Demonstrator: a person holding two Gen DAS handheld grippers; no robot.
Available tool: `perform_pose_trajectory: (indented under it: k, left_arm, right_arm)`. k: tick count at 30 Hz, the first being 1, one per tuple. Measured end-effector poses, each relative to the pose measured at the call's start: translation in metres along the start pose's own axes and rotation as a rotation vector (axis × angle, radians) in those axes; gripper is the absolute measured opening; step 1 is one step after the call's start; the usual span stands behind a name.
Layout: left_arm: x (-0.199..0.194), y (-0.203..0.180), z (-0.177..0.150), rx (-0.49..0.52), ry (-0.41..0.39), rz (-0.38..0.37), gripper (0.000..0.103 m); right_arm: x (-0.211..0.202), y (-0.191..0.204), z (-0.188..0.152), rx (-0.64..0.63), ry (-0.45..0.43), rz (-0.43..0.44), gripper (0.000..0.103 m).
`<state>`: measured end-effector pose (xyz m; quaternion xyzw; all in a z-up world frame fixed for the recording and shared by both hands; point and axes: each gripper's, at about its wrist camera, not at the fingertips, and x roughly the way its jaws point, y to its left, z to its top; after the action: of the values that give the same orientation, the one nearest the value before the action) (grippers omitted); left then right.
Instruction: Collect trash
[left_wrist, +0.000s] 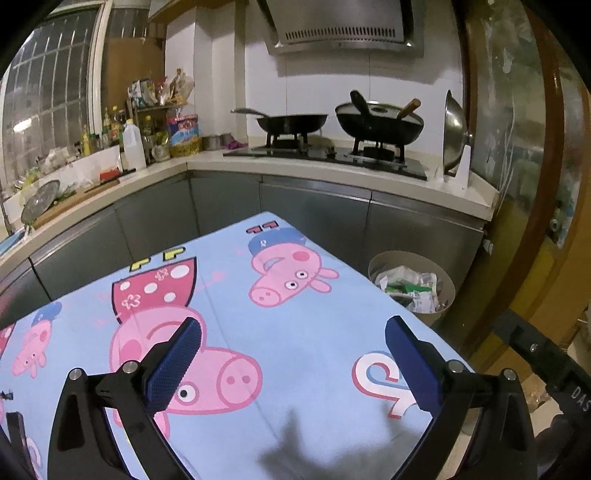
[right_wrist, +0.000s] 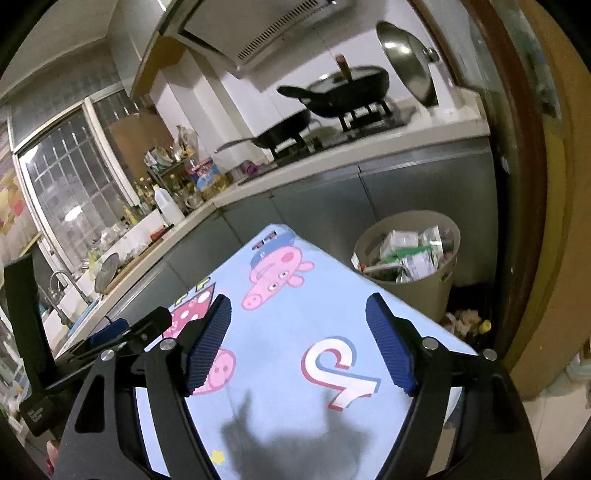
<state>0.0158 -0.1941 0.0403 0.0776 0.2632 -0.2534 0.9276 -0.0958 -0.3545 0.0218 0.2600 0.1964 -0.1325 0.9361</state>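
Both grippers, left (left_wrist: 293, 345) and right (right_wrist: 298, 325), hover wide open and empty over a cartoon-print table (left_wrist: 314, 332); the bin (right_wrist: 436, 291) beside it brims with trash (right_wrist: 410, 251).

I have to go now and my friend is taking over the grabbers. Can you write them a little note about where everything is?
Left gripper: open, holding nothing.
Right gripper: open, holding nothing.
Both are over the cartoon-pig tablecloth; no trash shows on the part in view.
The beige trash bin stands on the floor past the table's far right corner, full of wrappers.
Some scraps lie on the floor beside the bin; they may still need picking up.
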Motion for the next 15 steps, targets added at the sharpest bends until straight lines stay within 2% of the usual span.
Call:
perform_pose_trajectory:
  k: [6, 15]
  left_arm:
    - [-0.017, -0.001, 0.004, 0.026, -0.062, 0.007, 0.099]
    - [-0.031, -0.001, 0.007, 0.05, -0.119, 0.019, 0.099]
  right_arm:
    - [-0.014, 0.013, 0.003, -0.04, -0.056, 0.014, 0.075]
    - [-0.019, 0.02, 0.004, -0.044, -0.066, 0.032, 0.075]
